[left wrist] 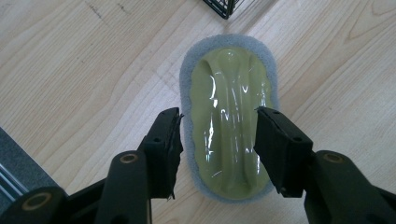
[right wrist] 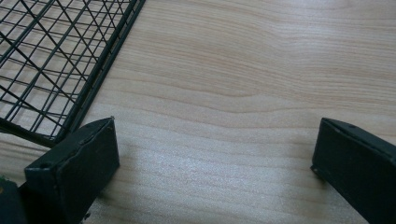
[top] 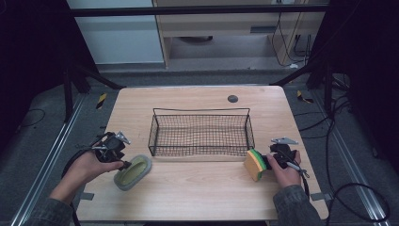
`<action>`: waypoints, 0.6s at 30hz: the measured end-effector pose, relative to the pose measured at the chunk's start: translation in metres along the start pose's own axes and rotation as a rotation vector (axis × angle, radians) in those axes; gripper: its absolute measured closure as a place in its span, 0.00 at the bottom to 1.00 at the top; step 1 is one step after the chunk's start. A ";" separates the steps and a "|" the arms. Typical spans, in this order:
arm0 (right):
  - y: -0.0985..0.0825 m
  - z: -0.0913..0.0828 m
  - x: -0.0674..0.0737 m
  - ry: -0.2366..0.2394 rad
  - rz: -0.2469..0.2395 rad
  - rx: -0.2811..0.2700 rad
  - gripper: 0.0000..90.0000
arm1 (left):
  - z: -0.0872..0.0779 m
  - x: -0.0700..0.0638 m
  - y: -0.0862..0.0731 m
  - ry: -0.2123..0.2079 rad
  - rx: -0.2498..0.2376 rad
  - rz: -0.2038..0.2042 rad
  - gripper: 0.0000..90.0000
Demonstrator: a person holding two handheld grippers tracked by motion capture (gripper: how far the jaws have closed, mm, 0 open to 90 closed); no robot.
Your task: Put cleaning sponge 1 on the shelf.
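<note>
My left gripper [left wrist: 218,135] straddles the green scrubber pad [left wrist: 229,126] lying near the table's [top: 197,188] front-left edge, fingers half-closed around it, not yet pressing, ready to lift. My right gripper [right wrist: 215,154] gapes empty beside the wire basket [top: 201,134].

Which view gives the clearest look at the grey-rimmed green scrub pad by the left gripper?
The left gripper view: the scrub pad lies large and sharp between the left gripper jaws. In the high view it is small, beside the wire basket. The right gripper view looks at basket and table.
</note>
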State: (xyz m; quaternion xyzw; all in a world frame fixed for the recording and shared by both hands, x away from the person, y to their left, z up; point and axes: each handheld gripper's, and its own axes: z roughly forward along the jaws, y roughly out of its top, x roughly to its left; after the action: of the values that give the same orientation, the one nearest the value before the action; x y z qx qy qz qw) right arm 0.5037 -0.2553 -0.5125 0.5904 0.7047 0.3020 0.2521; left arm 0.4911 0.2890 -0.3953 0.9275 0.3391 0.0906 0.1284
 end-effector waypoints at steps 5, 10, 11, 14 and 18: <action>-0.001 -0.001 0.000 0.005 -0.001 0.002 0.01 | 0.002 0.002 0.000 0.004 0.004 -0.013 0.57; -0.001 -0.001 -0.008 0.032 -0.035 -0.001 0.01 | 0.006 -0.001 0.000 0.007 0.019 -0.001 0.57; -0.001 -0.001 -0.008 0.032 -0.035 -0.001 0.01 | 0.006 -0.001 0.000 0.007 0.019 -0.001 0.57; -0.002 -0.002 -0.010 0.040 -0.044 -0.003 0.01 | 0.007 0.001 0.001 0.013 0.020 -0.005 0.57; -0.002 -0.002 -0.010 0.040 -0.041 -0.001 0.01 | 0.007 0.001 0.001 0.009 0.013 -0.005 0.56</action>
State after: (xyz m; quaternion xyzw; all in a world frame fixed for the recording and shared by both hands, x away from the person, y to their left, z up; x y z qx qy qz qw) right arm 0.5032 -0.2655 -0.5125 0.5697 0.7214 0.3088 0.2442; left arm 0.4944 0.2872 -0.4020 0.9270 0.3427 0.0925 0.1211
